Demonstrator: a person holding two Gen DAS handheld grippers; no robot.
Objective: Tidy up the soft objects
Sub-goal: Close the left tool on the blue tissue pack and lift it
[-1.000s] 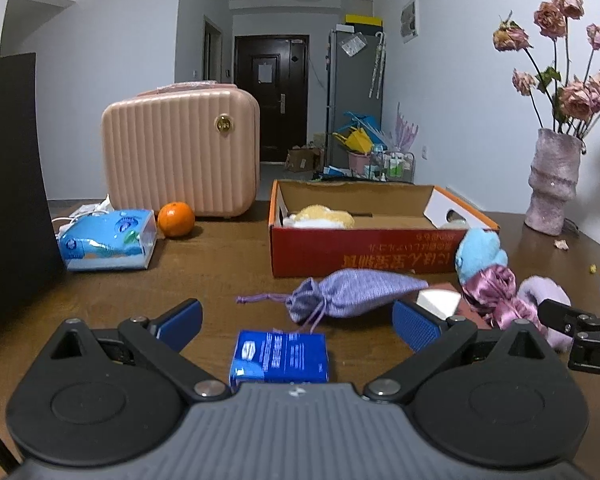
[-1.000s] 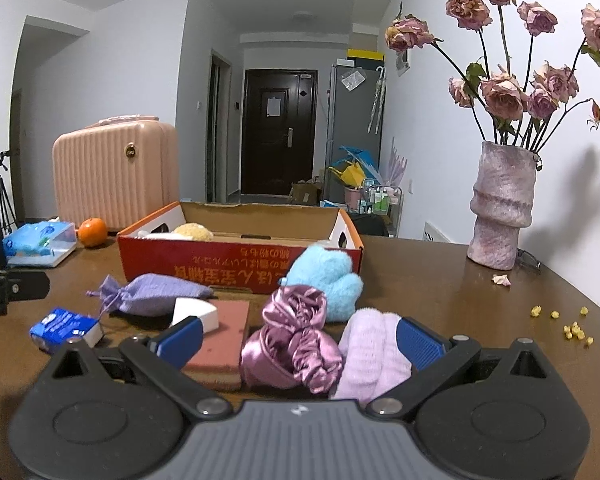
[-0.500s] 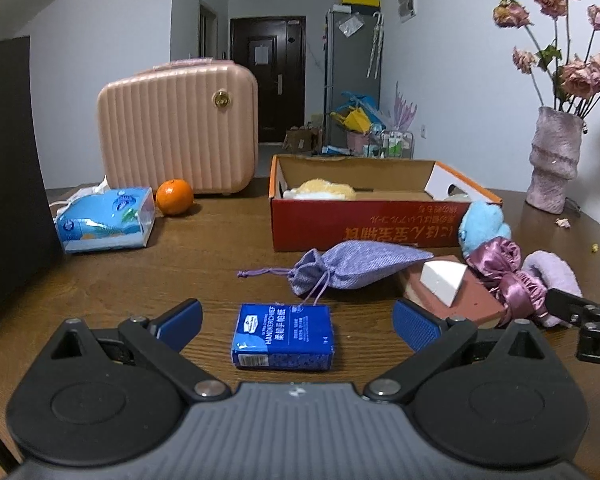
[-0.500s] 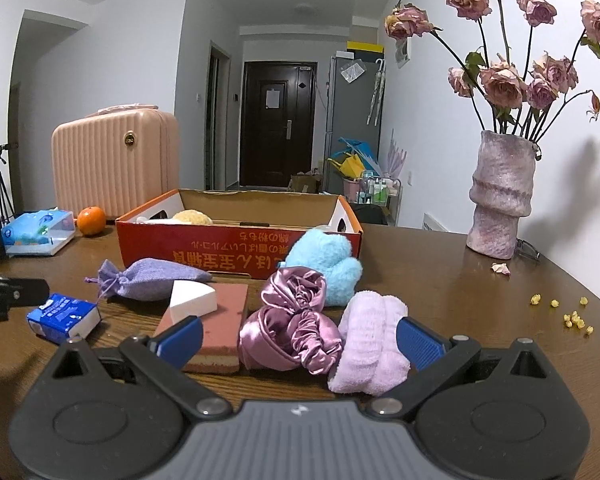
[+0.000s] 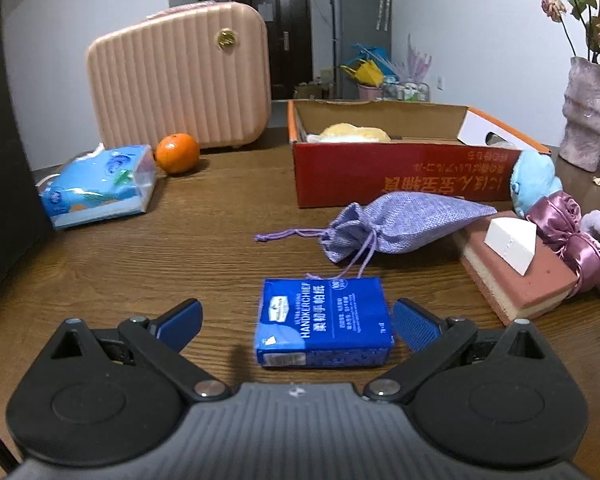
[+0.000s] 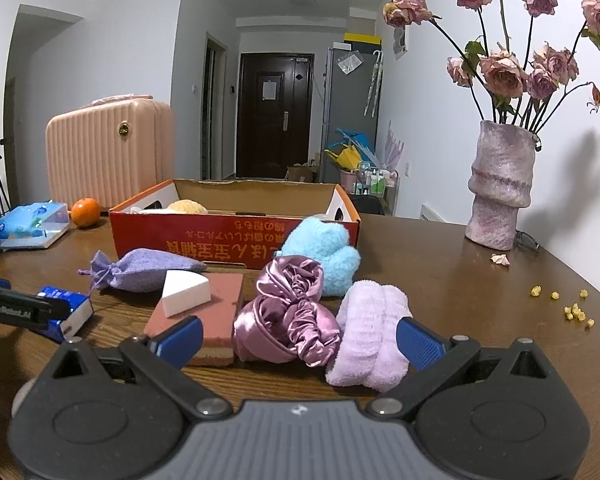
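Now your blue tissue pack [image 5: 323, 322] lies flat on the tabletop [image 5: 220, 216] between the left gripper [image 5: 296, 318] jaws, spread wide and empty, framing it for a pinch. Your right gripper [image 6: 298, 332] gapes empty toward the pink scrunchie [image 6: 288, 316]; the box [image 5: 400, 172] waits at one o'clock.

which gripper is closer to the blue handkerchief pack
Left. The left gripper is open with the blue handkerchief pack between its fingers. The right gripper is open off to the pack's right, at the pink satin scrunchie.
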